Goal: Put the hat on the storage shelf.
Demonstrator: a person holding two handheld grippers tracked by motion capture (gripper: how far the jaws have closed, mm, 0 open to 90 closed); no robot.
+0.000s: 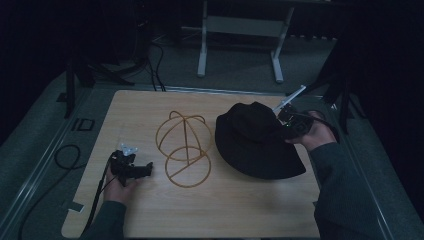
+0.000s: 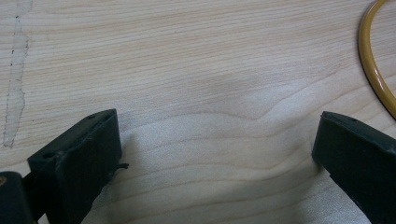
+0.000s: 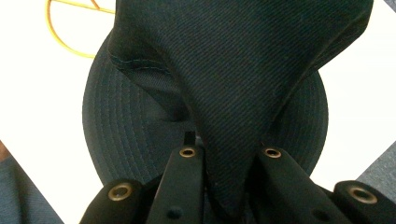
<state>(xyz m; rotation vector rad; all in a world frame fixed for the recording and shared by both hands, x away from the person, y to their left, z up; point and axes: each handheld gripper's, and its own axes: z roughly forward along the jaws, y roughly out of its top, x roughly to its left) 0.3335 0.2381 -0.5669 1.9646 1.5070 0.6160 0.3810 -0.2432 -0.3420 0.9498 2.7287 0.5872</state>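
The black hat (image 1: 257, 142) lies at about 3 o'clock on the worktop (image 1: 150, 210), its crown pinched up into a peak by my right gripper (image 3: 224, 186), whose fingers (image 3: 184, 182) are clenched on the cloth, apparently so the crown lifts free of the brim. At about 9 o'clock of the hat, close beside it, stands the yellow wire hat stand (image 1: 182, 147), likely its destination. My left gripper (image 2: 215, 154), fingers (image 2: 79, 163) released, rests on the wood at 8 o'clock, clear of the stand.

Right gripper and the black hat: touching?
Touching. The right gripper view shows the right gripper with both jaws pinched on a fold of the black hat, the fabric pulled up taut from the brim.
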